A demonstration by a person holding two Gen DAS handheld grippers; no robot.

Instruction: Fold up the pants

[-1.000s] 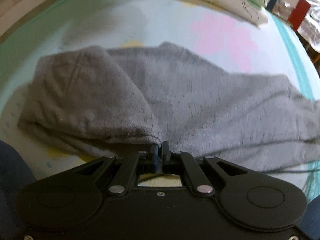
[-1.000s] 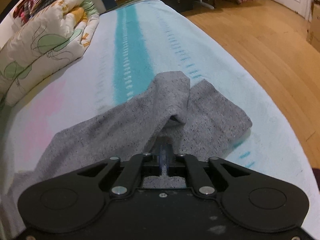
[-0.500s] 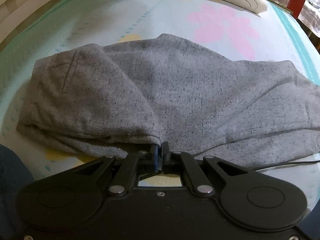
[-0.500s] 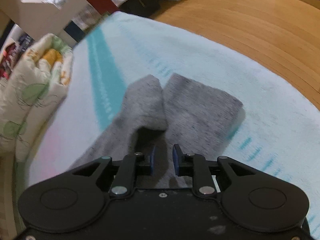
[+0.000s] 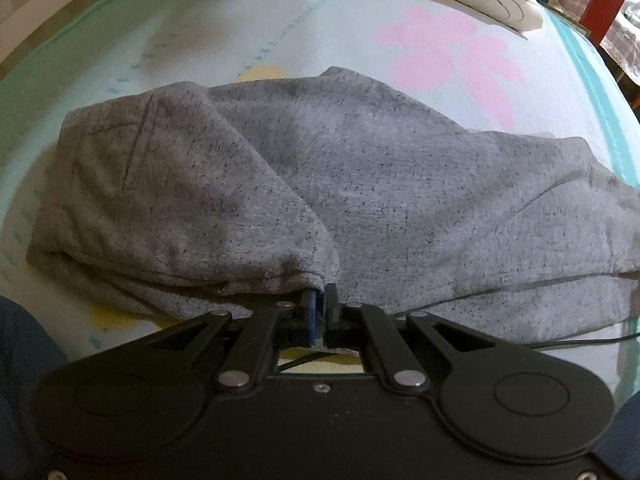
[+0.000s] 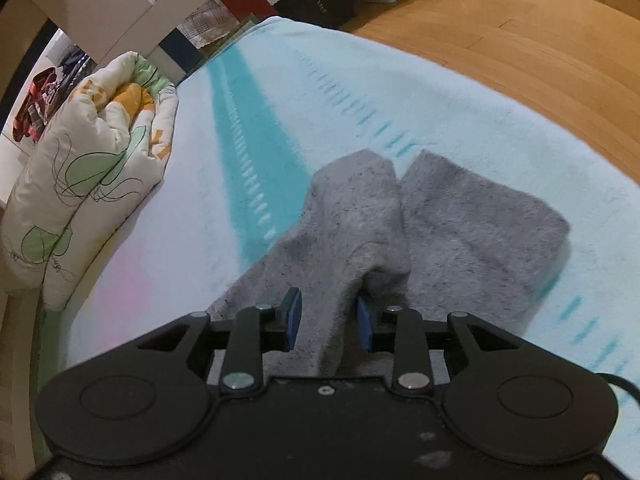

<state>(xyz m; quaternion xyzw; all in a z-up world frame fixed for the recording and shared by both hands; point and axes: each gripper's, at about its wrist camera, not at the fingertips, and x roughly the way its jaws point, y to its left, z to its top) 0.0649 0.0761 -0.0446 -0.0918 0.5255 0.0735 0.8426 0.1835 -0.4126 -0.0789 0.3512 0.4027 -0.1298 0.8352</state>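
Grey speckled pants (image 5: 360, 184) lie across a pale bedsheet, the waist part folded over on the left. My left gripper (image 5: 319, 300) is shut on the near edge of the pants, pinching the fabric between its blue pads. In the right wrist view the pant legs (image 6: 460, 232) end side by side on the sheet. My right gripper (image 6: 329, 312) hovers over the near leg with its jaws opening; a ridge of grey fabric runs between the blue pads (image 6: 293, 320), which do not press on it.
A rolled floral quilt (image 6: 88, 168) lies along the far side of the bed (image 6: 440, 92). Wooden floor (image 6: 540, 40) begins past the bed's right edge. A thin black cable (image 5: 560, 342) trails by the pants. A dark sleeve (image 5: 20, 360) is at lower left.
The right gripper's jaws have spread apart and let go of the pant leg, which has dropped onto the sheet. The right view has rolled. The left gripper stays pinched on the fabric.
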